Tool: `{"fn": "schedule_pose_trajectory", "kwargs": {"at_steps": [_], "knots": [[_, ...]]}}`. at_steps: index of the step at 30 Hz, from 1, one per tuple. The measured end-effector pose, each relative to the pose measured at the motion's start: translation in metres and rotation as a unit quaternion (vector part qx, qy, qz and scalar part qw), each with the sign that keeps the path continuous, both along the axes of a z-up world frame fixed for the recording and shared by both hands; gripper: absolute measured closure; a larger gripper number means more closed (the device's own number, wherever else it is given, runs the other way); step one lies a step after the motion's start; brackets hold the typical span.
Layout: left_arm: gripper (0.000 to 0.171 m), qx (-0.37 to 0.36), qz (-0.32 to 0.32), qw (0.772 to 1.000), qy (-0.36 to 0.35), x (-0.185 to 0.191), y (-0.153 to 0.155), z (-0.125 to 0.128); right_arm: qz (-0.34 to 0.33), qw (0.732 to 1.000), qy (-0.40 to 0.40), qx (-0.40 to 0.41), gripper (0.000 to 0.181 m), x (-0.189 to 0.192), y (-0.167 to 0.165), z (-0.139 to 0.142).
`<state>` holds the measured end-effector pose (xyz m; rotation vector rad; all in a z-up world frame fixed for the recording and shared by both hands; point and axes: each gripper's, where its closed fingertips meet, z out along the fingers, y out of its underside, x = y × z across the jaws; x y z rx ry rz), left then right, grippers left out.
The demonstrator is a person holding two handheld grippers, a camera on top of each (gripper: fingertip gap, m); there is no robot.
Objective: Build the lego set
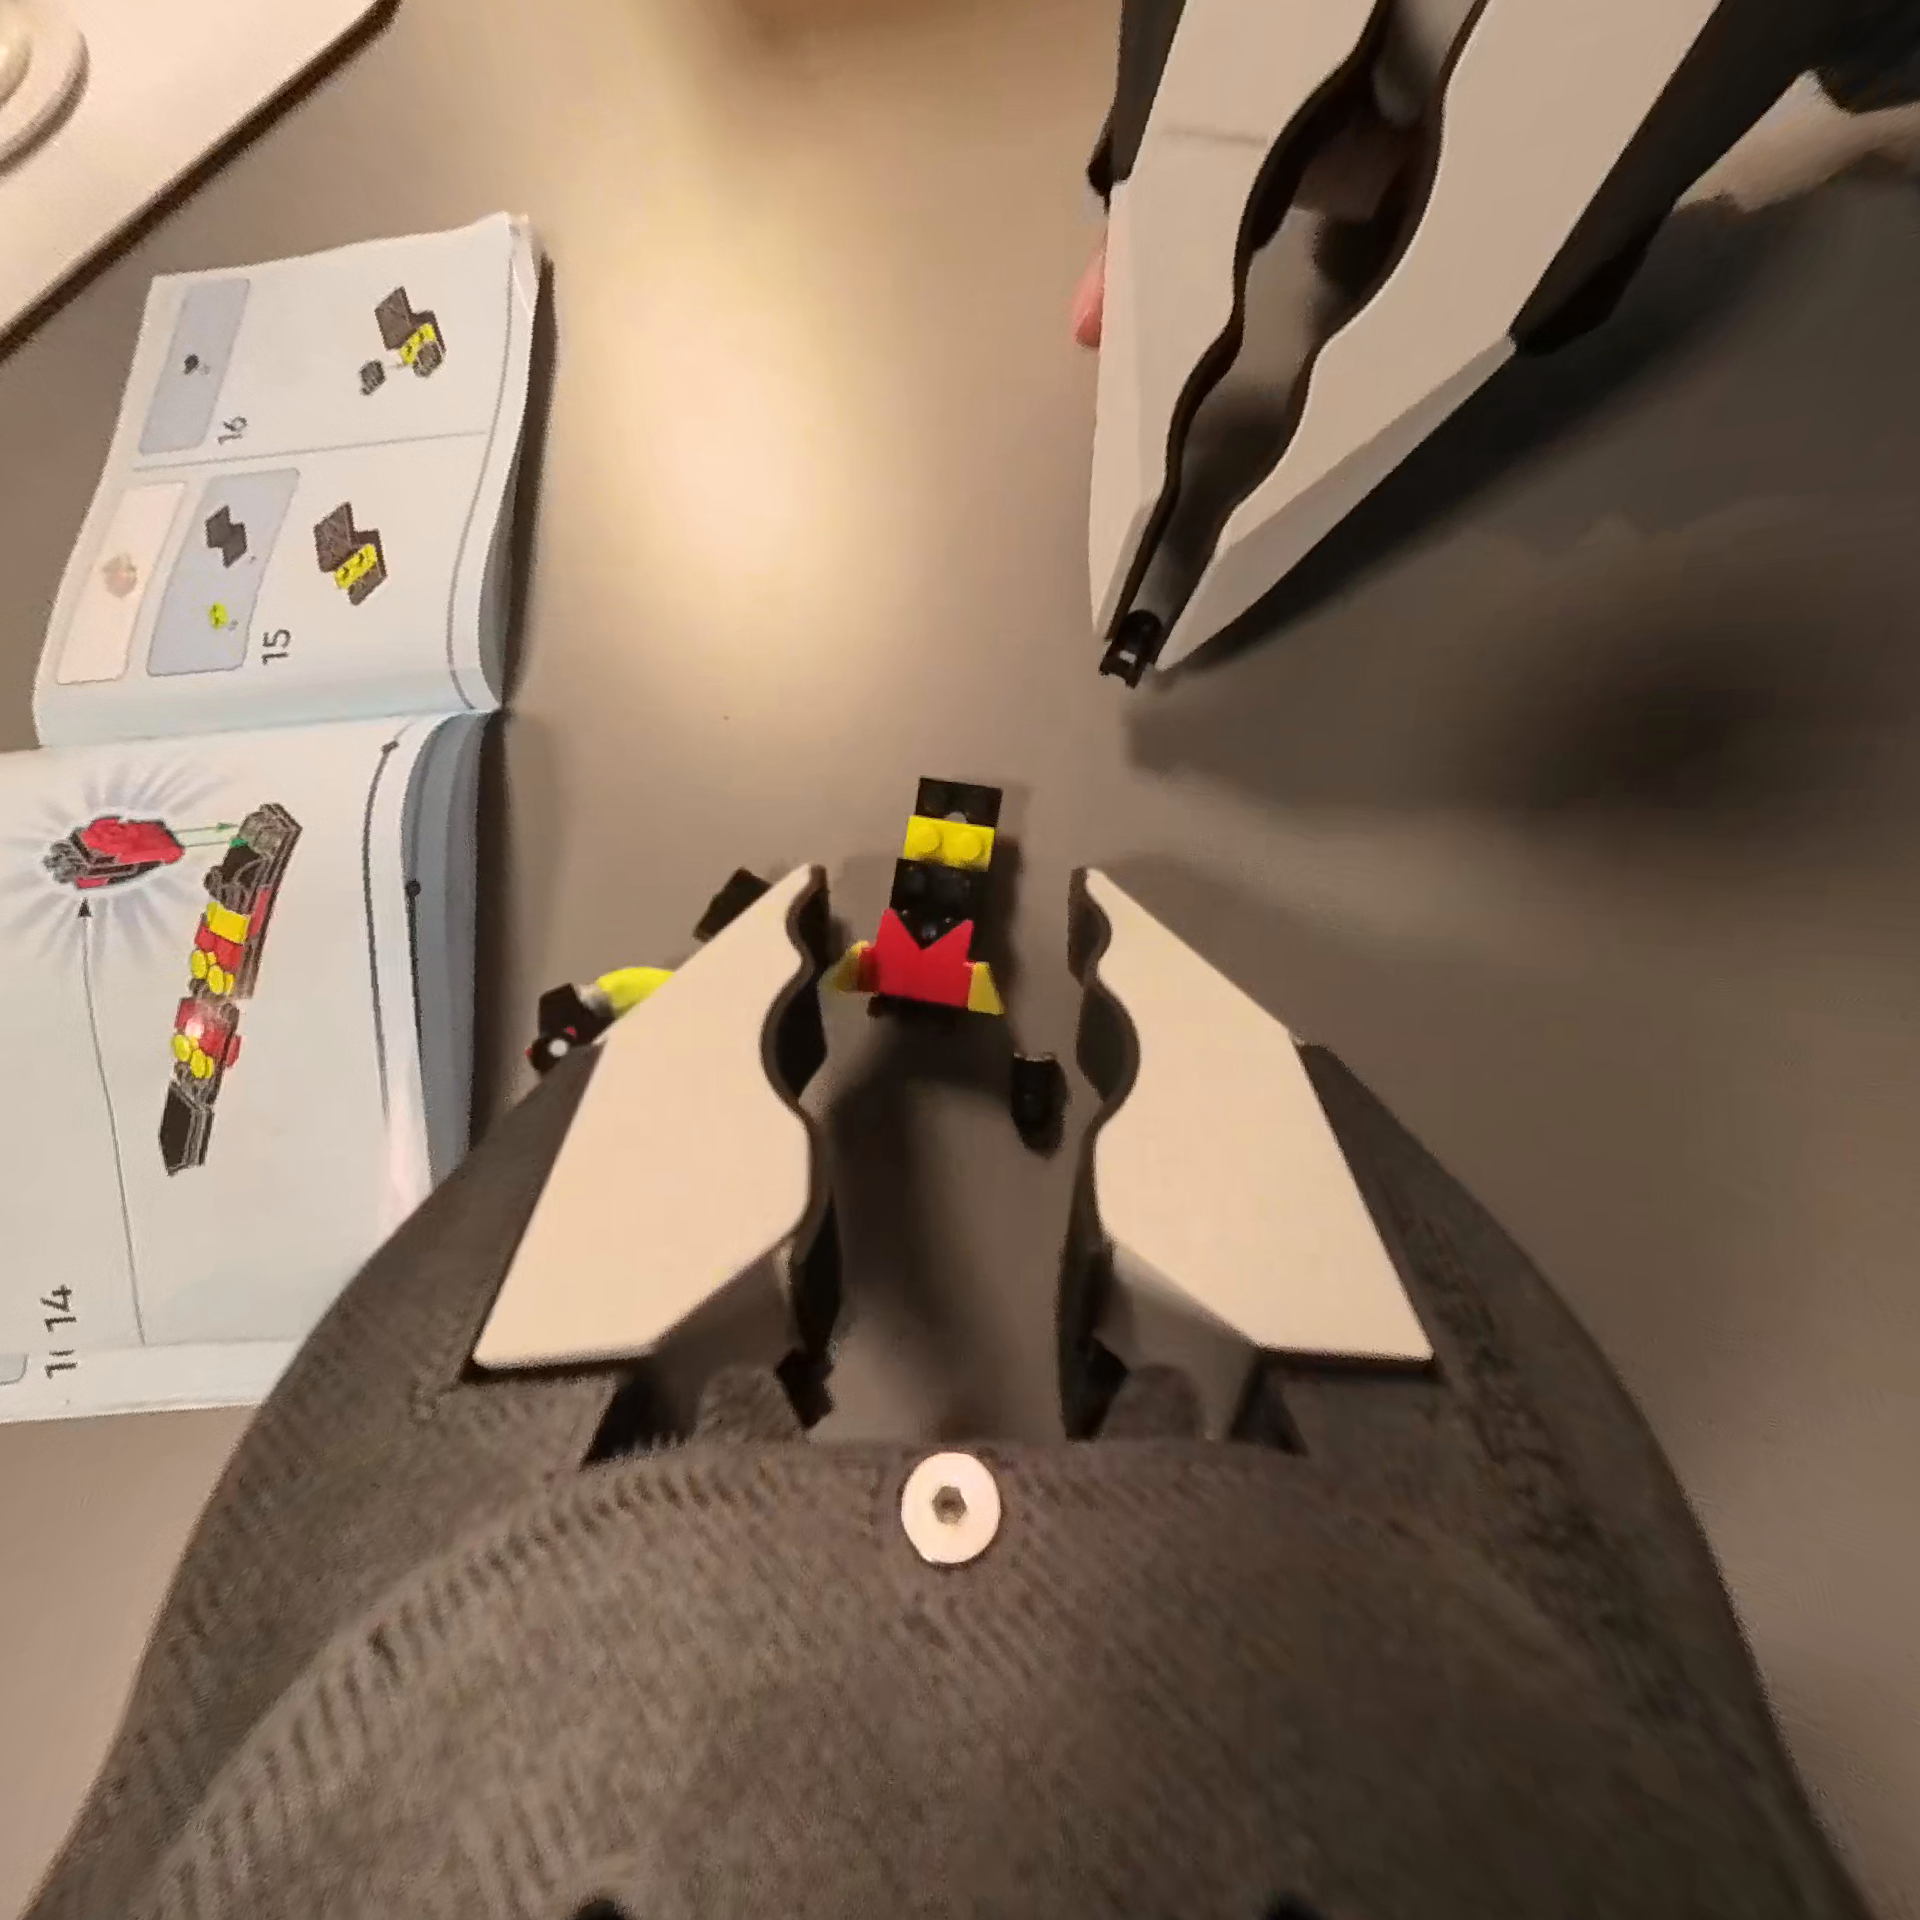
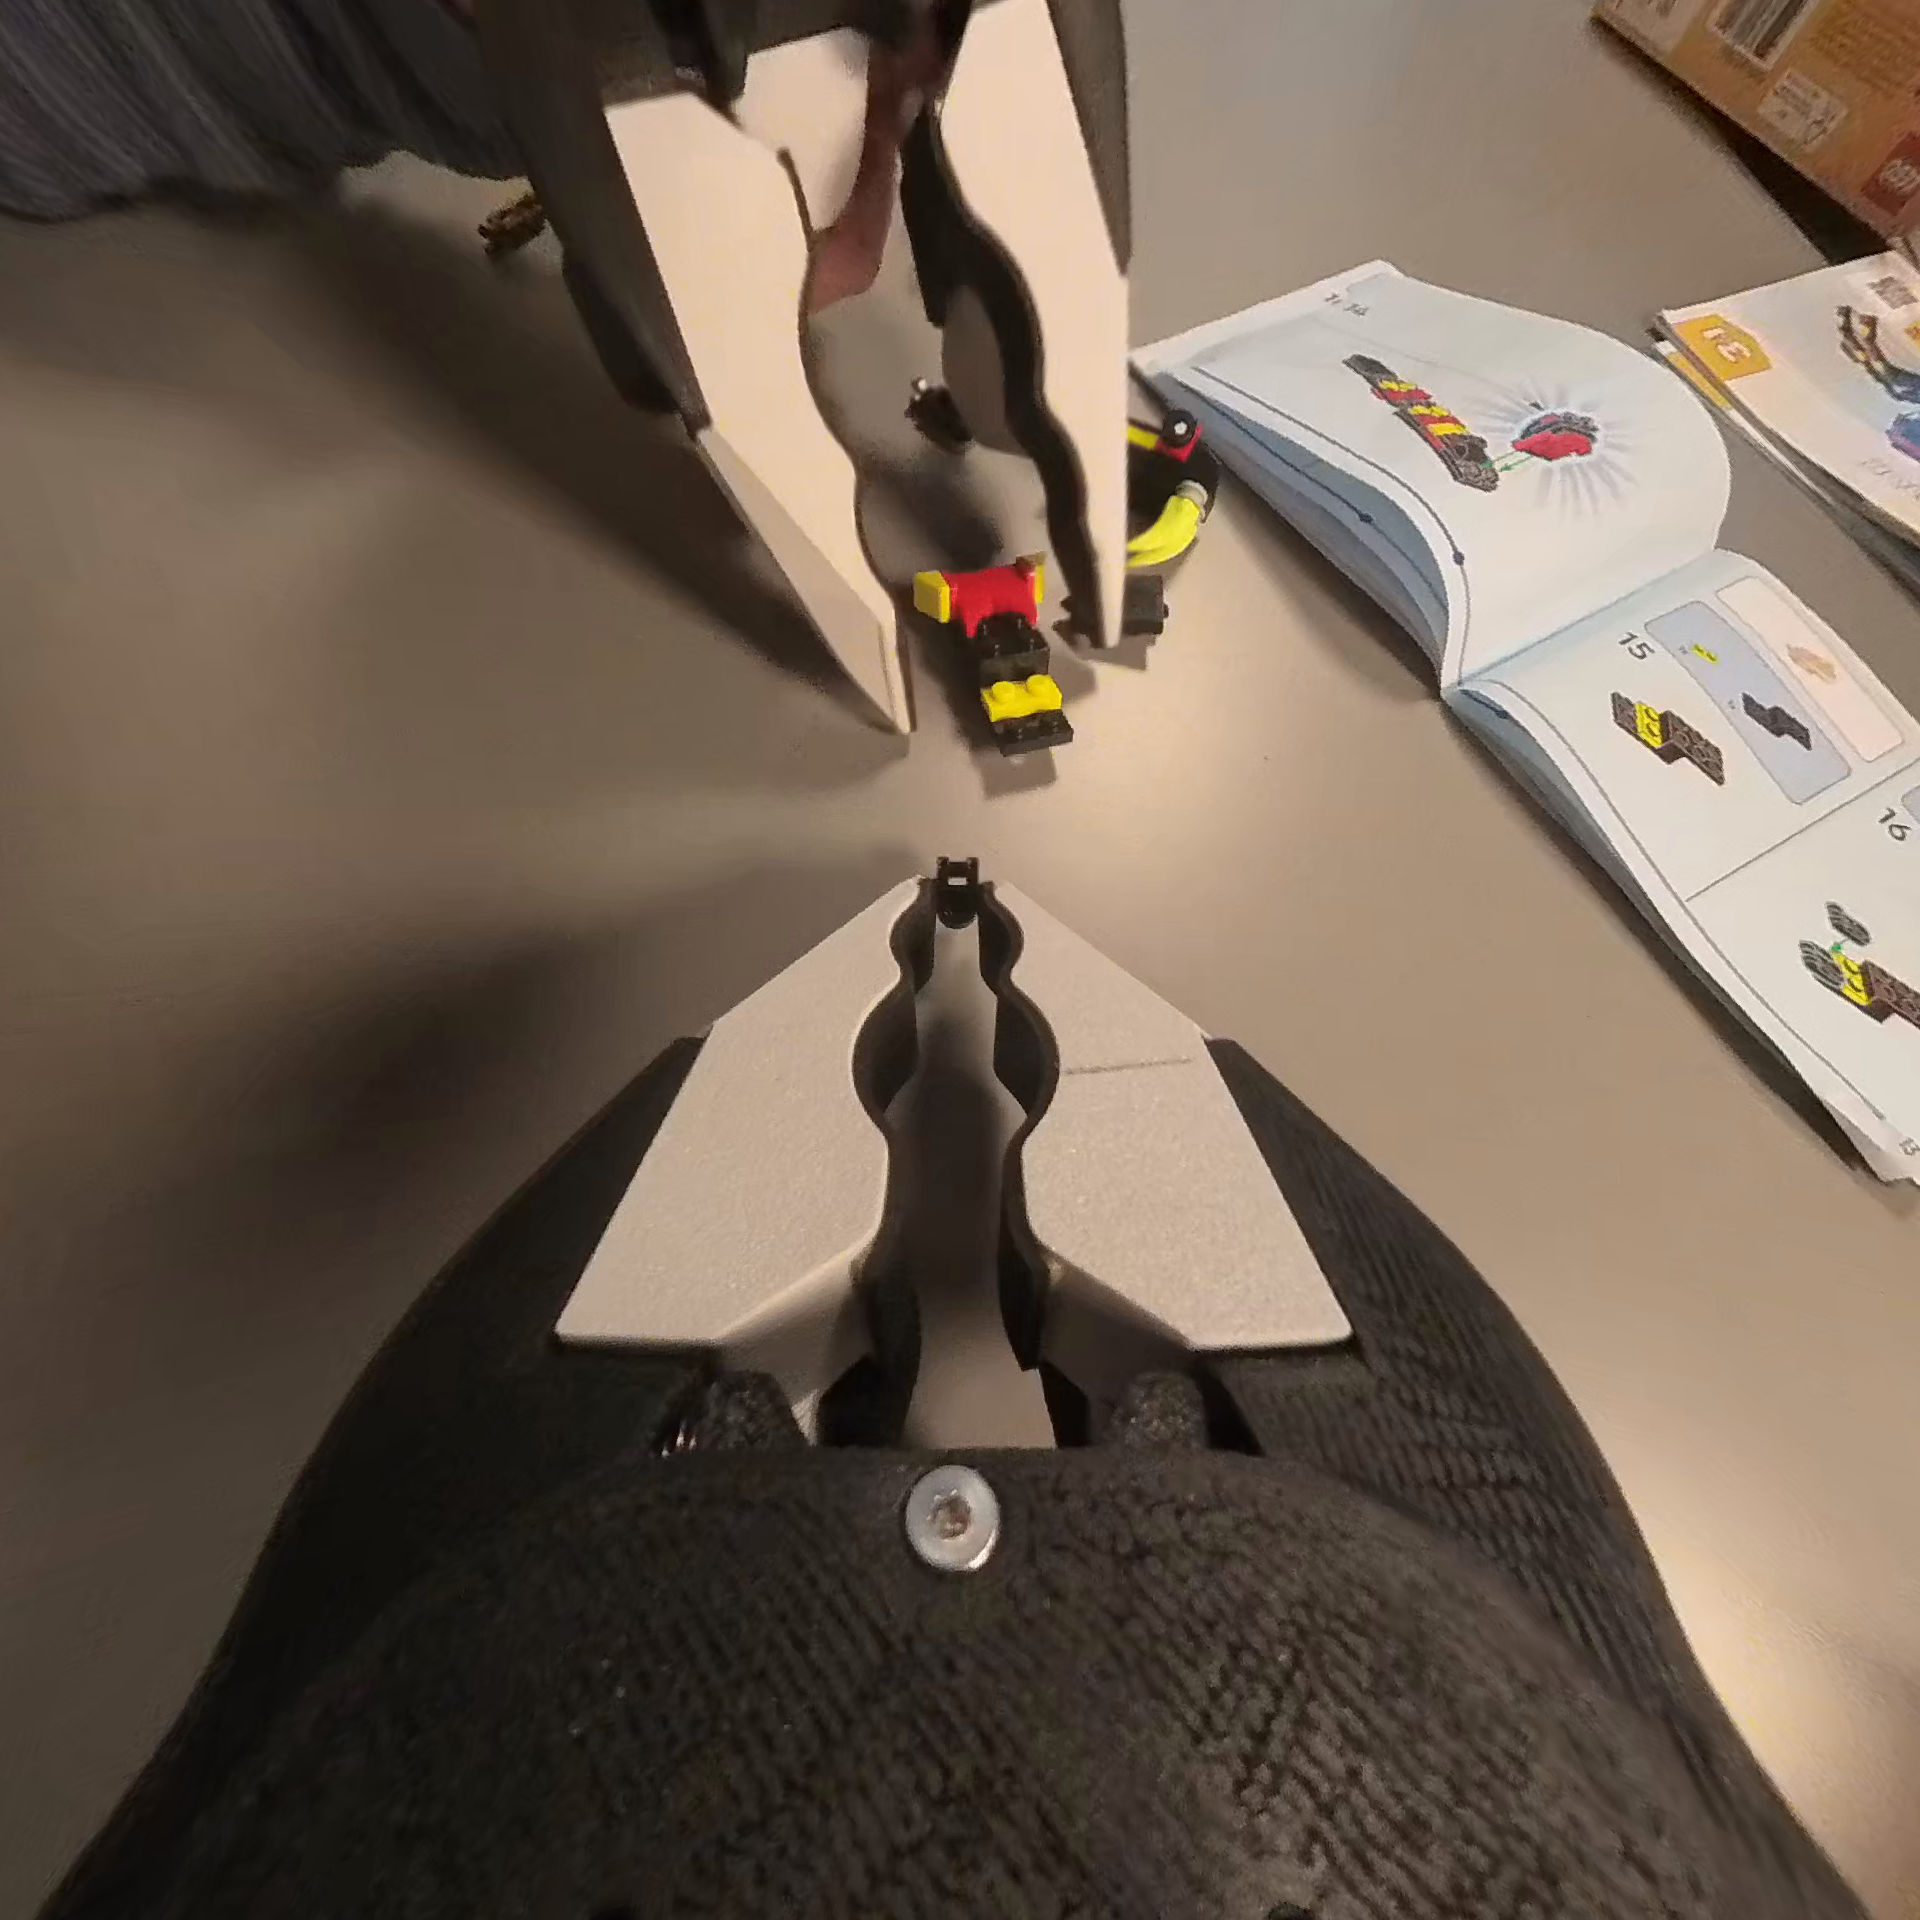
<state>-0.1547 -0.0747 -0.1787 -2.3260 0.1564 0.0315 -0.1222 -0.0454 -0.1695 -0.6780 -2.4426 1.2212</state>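
Observation:
A small black, yellow and red lego assembly [image 1: 940, 902] lies on the grey table, just beyond the tips of my open left gripper [image 1: 948, 891]. It also shows in the right wrist view [image 2: 997, 649], partly between the left gripper's fingers [image 2: 1101, 436]. My right gripper [image 2: 957, 885] is shut on a small black lego piece [image 2: 956, 881] held at its fingertips, above the table and apart from the assembly. It also shows in the left wrist view [image 1: 1135, 649] at upper right. A loose black piece [image 1: 1037, 1083] lies beside the left gripper's right finger.
An open instruction booklet [image 1: 281, 582] lies left of the assembly, also in the right wrist view [image 2: 1558, 540]. A yellow curved piece with black and red parts [image 2: 1169, 509] lies near the booklet. A cardboard box [image 2: 1787, 94] and more booklets [image 2: 1829, 364] sit at the far right. The grippers' ends are close to 5 centimetres from one another.

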Motion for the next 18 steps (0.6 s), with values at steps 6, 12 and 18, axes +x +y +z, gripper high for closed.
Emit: {"fn": "schedule_pose_trajectory", "kwargs": {"at_steps": [6, 12, 18], "knots": [[0.128, 0.011, 0.008, 1.0, -0.013, -0.0004, -0.0016, 0.001, -0.009, 1.0, -0.004, 0.008, 0.175, -0.0012, 0.0043, -0.0028], [0.132, 0.01, 0.007, 1.0, -0.028, 0.0028, -0.0042, -0.0021, -0.013, 1.0, -0.013, 0.018, 0.175, -0.0015, 0.0054, -0.0068], [0.133, 0.015, 0.017, 0.999, -0.033, 0.0015, -0.0048, -0.0023, -0.018, 0.999, -0.025, 0.02, 0.167, -0.001, 0.0076, -0.0095]]}}
